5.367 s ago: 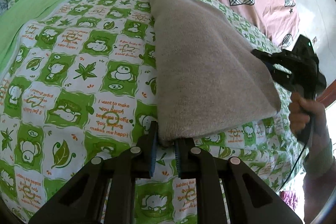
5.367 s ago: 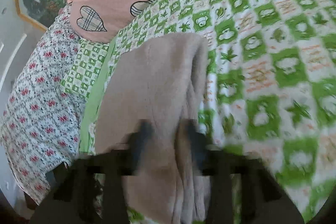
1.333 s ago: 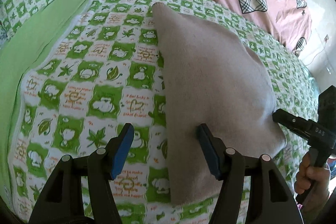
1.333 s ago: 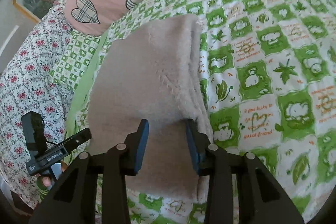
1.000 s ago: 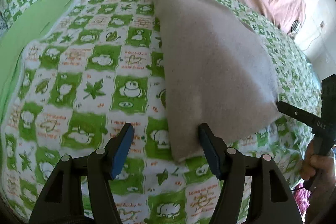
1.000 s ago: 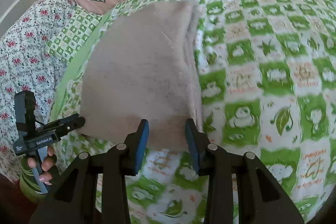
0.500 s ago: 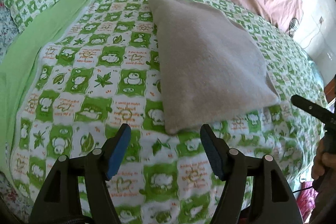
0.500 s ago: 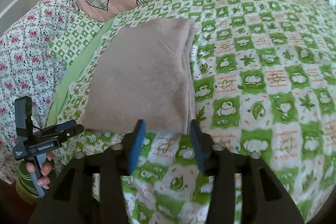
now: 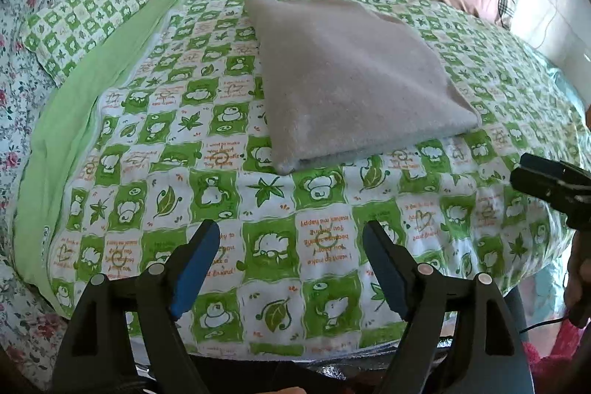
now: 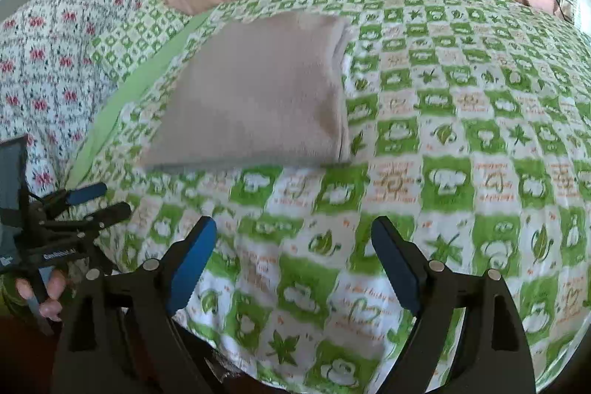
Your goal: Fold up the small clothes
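Both grippers — left gripper, right gripper — have backed off, jaws wide open and empty; the garment lies folded at upper centre of the bed — fold apparently finished.

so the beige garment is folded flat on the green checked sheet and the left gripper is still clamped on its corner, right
Not quite. The beige garment is folded flat on the green checked sheet, but the left gripper is open and clear of it, holding nothing. The left wrist view shows its jaws spread over bare sheet.
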Demonstrator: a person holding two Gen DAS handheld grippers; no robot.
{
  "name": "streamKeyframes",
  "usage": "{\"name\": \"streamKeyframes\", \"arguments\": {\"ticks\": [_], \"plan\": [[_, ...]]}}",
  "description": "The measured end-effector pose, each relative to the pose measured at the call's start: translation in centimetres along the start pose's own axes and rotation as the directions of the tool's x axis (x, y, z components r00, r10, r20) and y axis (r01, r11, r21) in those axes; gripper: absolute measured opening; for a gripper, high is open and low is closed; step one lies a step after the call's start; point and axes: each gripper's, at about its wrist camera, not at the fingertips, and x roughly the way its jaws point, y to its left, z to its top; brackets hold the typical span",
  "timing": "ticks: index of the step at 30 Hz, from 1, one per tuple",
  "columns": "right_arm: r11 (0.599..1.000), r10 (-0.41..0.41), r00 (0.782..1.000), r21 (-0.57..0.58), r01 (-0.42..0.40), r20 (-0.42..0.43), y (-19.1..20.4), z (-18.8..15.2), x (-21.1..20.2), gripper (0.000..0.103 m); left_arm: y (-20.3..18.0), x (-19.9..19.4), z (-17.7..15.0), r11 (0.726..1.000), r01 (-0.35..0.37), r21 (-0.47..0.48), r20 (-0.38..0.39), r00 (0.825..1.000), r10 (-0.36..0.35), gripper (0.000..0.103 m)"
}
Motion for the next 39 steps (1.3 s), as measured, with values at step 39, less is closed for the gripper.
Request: {"name": "streamKeyframes", "arguments": {"ticks": [39], "plan": [[0.997, 0.035, 0.999, -0.072, -0.038, -0.041, 3.0, 7.5, 5.0, 0.095, -0.9, 2.6, 8.1, 0.994, -0.107, 0.016, 0.032, 0.994, 0.107, 0.082]]}}
